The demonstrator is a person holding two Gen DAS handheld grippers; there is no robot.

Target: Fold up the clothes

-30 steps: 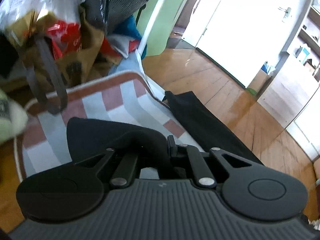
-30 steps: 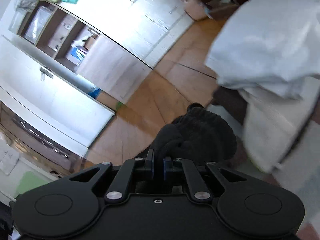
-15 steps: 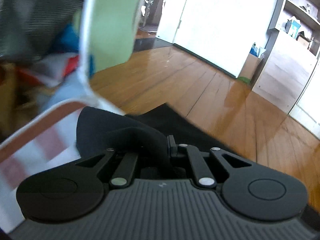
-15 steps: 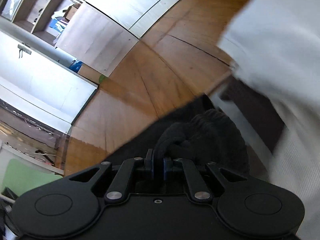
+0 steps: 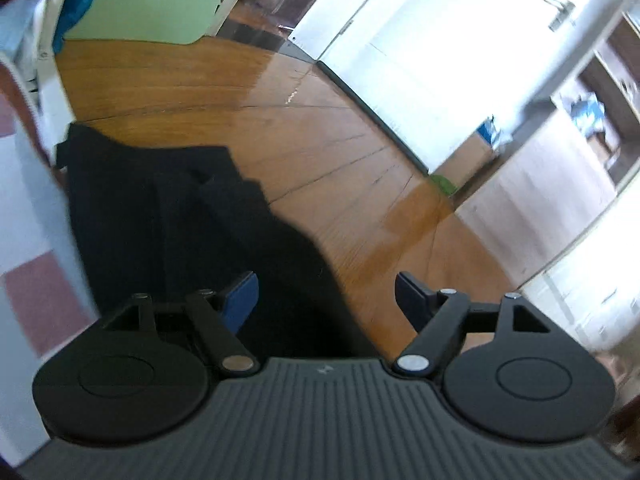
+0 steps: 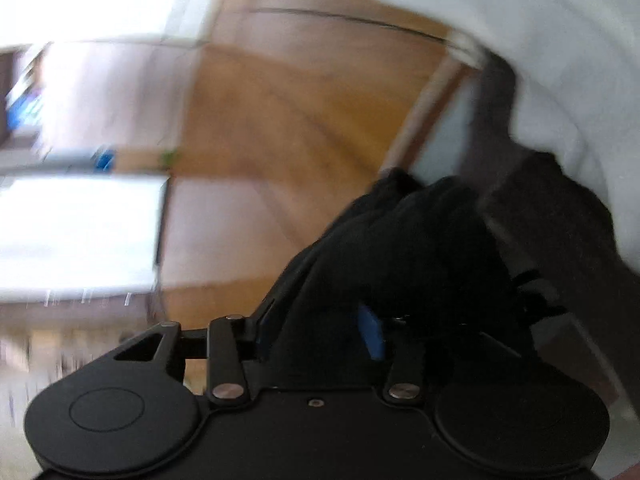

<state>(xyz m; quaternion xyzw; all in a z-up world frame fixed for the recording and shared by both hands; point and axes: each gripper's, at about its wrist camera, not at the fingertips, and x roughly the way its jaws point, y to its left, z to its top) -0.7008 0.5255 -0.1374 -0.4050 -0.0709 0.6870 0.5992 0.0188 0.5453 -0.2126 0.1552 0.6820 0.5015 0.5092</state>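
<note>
The black garment (image 5: 192,216) lies spread across the rug's edge and the wooden floor (image 5: 328,128). My left gripper (image 5: 326,300) hovers just over its near end. Its jaws are opening: the blue pads (image 5: 240,300) stand wide apart, and the cloth lies under the left one with nothing pinched. In the blurred right wrist view, the garment's other end (image 6: 408,240) is bunched up in front of my right gripper (image 6: 316,332). Those jaws are opening too, and a fold of black cloth still rests loosely between the pads (image 6: 370,336).
A red-and-white checked rug (image 5: 36,292) runs along the left. A white frame (image 5: 48,60) and a green panel (image 5: 160,0) stand behind it. White doors (image 5: 440,40) and cupboards line the far side. White bedding (image 6: 520,40) hangs over the right wrist view.
Both grippers were shut on the black garment and have now opened. Both swept down toward the floor, and the garment dropped from the jaws onto the rug edge and floor.
</note>
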